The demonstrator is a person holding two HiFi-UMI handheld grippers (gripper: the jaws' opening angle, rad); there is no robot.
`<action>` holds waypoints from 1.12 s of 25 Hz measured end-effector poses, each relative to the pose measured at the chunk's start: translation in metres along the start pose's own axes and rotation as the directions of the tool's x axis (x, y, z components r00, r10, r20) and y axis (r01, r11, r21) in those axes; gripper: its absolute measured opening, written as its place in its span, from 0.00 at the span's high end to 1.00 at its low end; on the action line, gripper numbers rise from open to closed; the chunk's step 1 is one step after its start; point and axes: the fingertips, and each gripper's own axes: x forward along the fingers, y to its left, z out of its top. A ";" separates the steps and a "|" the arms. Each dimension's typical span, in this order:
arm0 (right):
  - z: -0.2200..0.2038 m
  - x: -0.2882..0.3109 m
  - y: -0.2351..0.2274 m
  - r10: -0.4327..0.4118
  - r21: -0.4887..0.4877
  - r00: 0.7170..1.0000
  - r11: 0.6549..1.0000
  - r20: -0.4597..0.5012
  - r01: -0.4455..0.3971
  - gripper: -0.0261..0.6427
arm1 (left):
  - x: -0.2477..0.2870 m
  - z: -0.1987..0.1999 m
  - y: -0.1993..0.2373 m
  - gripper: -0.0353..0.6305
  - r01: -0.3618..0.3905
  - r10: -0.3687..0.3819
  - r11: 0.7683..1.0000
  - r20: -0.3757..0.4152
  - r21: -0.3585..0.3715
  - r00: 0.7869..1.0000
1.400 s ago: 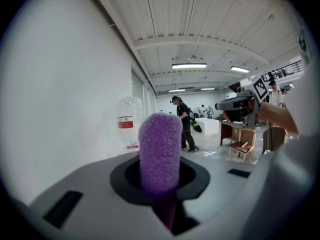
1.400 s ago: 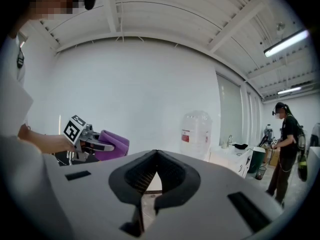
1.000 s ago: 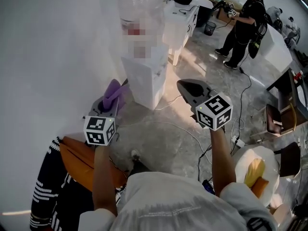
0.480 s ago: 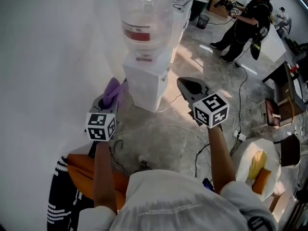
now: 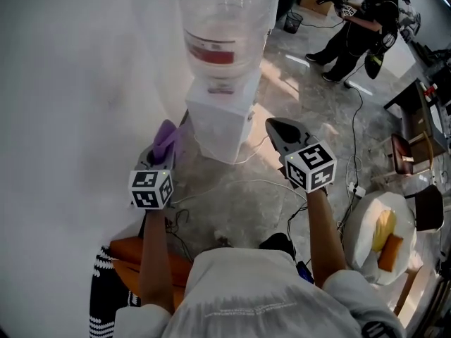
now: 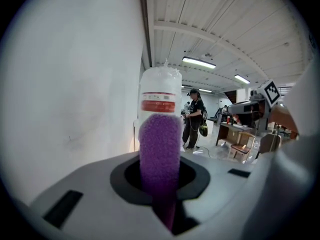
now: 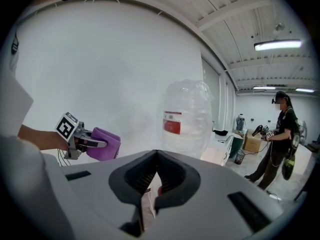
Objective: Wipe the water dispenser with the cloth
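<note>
Water dispenser [image 5: 220,122] on the floor against the white wall, clear bottle [image 5: 224,27] on top. Purple cloth [image 5: 167,134] clamped upright in the left tongs [image 5: 162,152], near its left side. Right tongs [image 5: 277,127] closed, empty, near its right.

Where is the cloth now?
The cloth is in the jaws of the left gripper, head view left, just left of the water dispenser, by the wall.

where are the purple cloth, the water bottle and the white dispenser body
purple cloth [image 6: 159,151], left gripper view, middle of the strip
water bottle [image 5: 222,9], head view, clear upper wall
white dispenser body [image 5: 211,129], head view, side face
</note>
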 end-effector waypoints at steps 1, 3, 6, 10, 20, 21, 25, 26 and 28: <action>-0.001 0.005 0.000 -0.009 0.009 1.000 1.000 -0.004 0.009 0.94 | 0.004 -0.003 0.005 0.86 0.000 0.000 1.000 -0.009 -0.008 1.000; -0.006 0.016 -0.004 -0.022 0.037 1.000 0.999 -0.020 0.023 0.94 | 0.012 -0.010 0.015 0.86 -0.009 0.009 1.000 -0.024 -0.030 1.000; -0.016 0.035 -0.012 -0.027 0.056 0.998 0.998 -0.054 0.030 0.94 | 0.030 -0.018 0.027 0.86 -0.033 0.031 0.998 -0.038 -0.058 0.999; -0.032 0.062 -0.030 -0.015 0.076 0.996 0.997 -0.085 0.021 0.94 | 0.057 -0.033 0.041 0.86 -0.085 0.079 0.991 -0.057 -0.107 0.995; -0.075 0.120 -0.074 0.038 0.136 0.985 0.991 -0.170 -0.015 0.94 | 0.134 -0.060 0.085 0.87 -0.234 0.218 0.953 -0.105 -0.191 0.970; -0.082 0.126 -0.077 0.040 0.147 0.983 0.989 -0.178 -0.013 0.94 | 0.144 -0.063 0.089 0.86 -0.237 0.220 0.951 -0.106 -0.199 0.970; -0.104 0.141 -0.079 0.047 0.171 0.980 0.985 -0.194 -0.013 0.94 | 0.185 -0.072 0.103 0.86 -0.260 0.250 0.951 -0.078 -0.167 0.965; -0.108 0.144 -0.079 0.048 0.172 0.979 0.985 -0.196 -0.014 0.94 | 0.195 -0.075 0.106 0.86 -0.268 0.260 0.952 -0.072 -0.148 0.963; -0.116 0.149 -0.080 0.051 0.179 0.979 0.984 -0.199 -0.015 0.94 | 0.214 -0.085 0.113 0.86 -0.288 0.279 0.943 -0.076 -0.166 0.957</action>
